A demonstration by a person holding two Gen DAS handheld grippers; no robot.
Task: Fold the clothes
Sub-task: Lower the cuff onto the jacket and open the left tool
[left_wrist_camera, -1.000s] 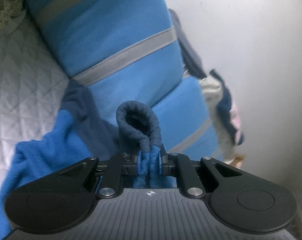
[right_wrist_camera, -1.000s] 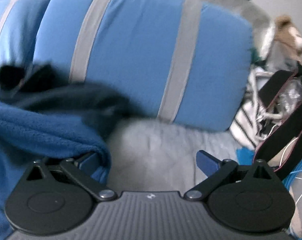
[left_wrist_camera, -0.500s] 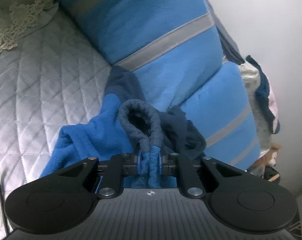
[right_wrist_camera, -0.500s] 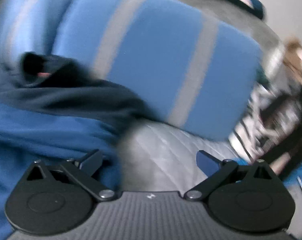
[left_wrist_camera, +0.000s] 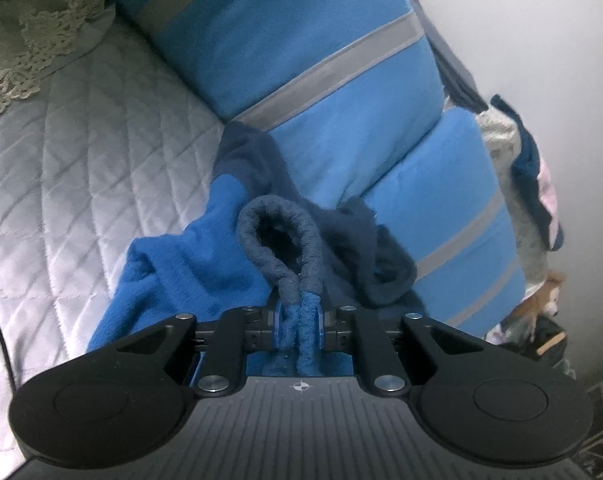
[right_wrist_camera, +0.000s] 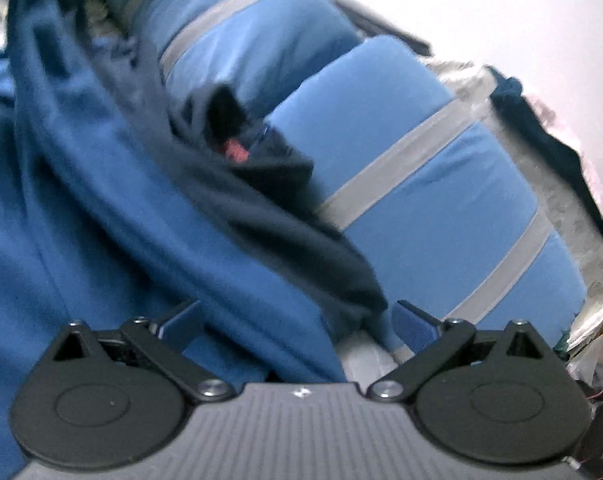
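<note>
A blue fleece garment (left_wrist_camera: 173,272) with dark navy trim lies on the quilted bed, bunched against the blue pillows. My left gripper (left_wrist_camera: 299,326) is shut on a fold of it, and a dark navy cuff (left_wrist_camera: 279,236) loops up in front of the jaws. In the right wrist view the same garment (right_wrist_camera: 101,220) fills the left side, its navy part (right_wrist_camera: 285,232) draped diagonally toward the pillows. My right gripper (right_wrist_camera: 297,316) is open, its jaws wide apart, with blue cloth lying between the fingers but not pinched.
Two blue pillows with grey stripes (left_wrist_camera: 321,80) lean against the white wall. A grey quilted bedspread (left_wrist_camera: 81,168) covers the bed, with lace trim (left_wrist_camera: 29,48) at far left. Piled clothes and a plush toy (left_wrist_camera: 541,296) sit at the right beside the pillows.
The left view swung to show more bedspread, grip unchanged. The right gripper rolled and moved sideways over the garment; the pillows now slant and cloth lies between its open fingers.
</note>
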